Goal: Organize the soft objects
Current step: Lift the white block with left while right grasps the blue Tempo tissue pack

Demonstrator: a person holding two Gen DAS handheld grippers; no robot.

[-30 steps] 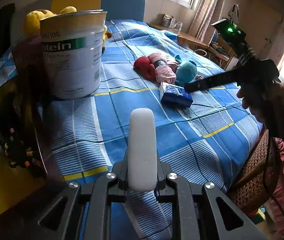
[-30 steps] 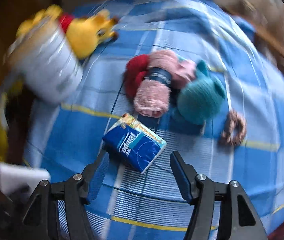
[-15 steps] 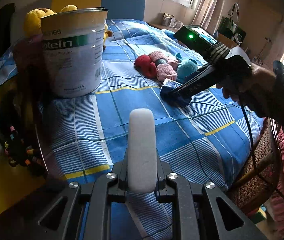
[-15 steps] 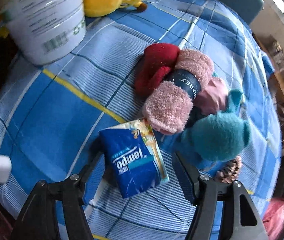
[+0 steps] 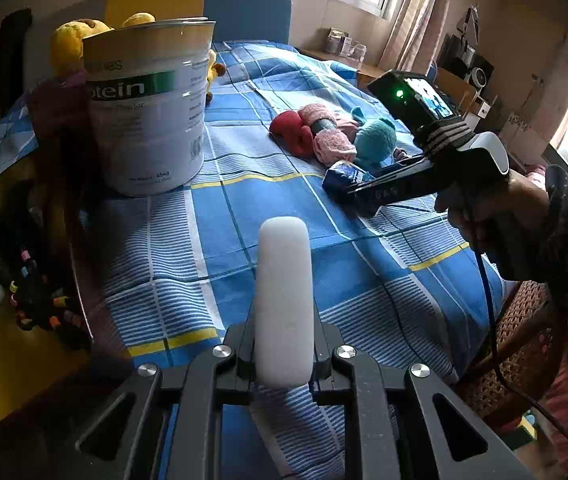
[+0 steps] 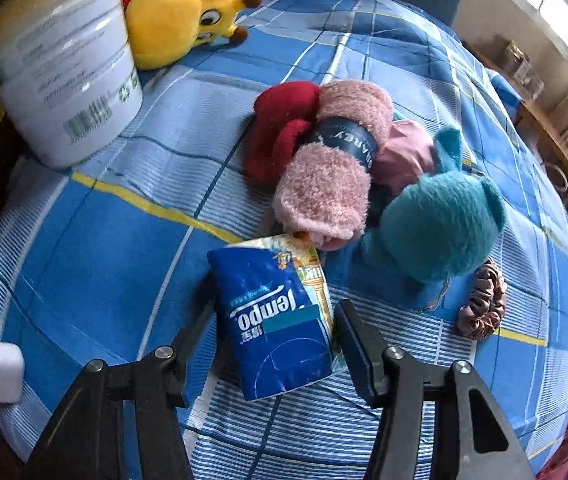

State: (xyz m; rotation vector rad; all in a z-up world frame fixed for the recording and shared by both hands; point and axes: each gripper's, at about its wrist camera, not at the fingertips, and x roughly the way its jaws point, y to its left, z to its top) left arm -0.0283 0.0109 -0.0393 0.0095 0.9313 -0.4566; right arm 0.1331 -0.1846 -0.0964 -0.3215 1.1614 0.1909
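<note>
Blue tissue pack (image 6: 280, 316) lies mid-bed between our right gripper (image 6: 274, 340)'s jaws, which have just been narrowing but haven't clamped it. Our left gripper (image 5: 284, 364) grips a white sponge (image 5: 284, 300). Socks (image 6: 323, 168), teal plush (image 6: 439, 220) and scrunchie (image 6: 483, 300) remain loose beyond it, so we judge most sorting remains.

Left wrist view low across the bed (image 5: 323, 208), right wrist view steeply down, close, both sharing the tissue pack (image 6: 280, 320)
</note>
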